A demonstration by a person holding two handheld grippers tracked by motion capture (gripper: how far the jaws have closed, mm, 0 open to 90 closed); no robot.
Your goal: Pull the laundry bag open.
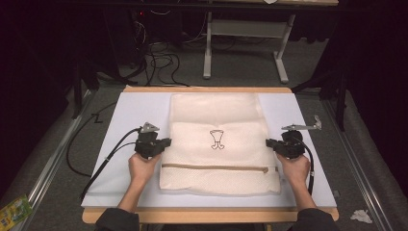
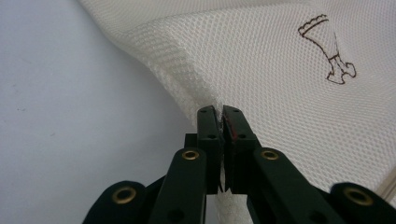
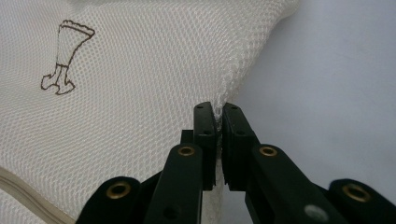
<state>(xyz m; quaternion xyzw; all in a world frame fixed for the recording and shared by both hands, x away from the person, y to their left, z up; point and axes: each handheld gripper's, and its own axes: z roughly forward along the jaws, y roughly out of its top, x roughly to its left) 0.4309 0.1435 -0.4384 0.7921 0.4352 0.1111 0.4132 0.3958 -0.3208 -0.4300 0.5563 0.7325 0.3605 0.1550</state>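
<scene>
I have both claws pinched shut on one cream mesh laundry bag (image 1: pixel 219 144), which lies flat on a pale board (image 1: pixel 125 110). My left gripper (image 2: pixel 219 112) clamps the bag's side seam, the printed emblem (image 2: pixel 329 51) further ahead to its right. My right gripper (image 3: pixel 218 109) clamps the opposite seam. Holding both edges mid-length likely keeps the bag taut for folding or lifting evenly.

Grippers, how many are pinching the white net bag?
2. The left gripper is shut on the white net bag's left edge, and the right gripper is shut on its right edge, both about level with the little brown drawing.
</scene>
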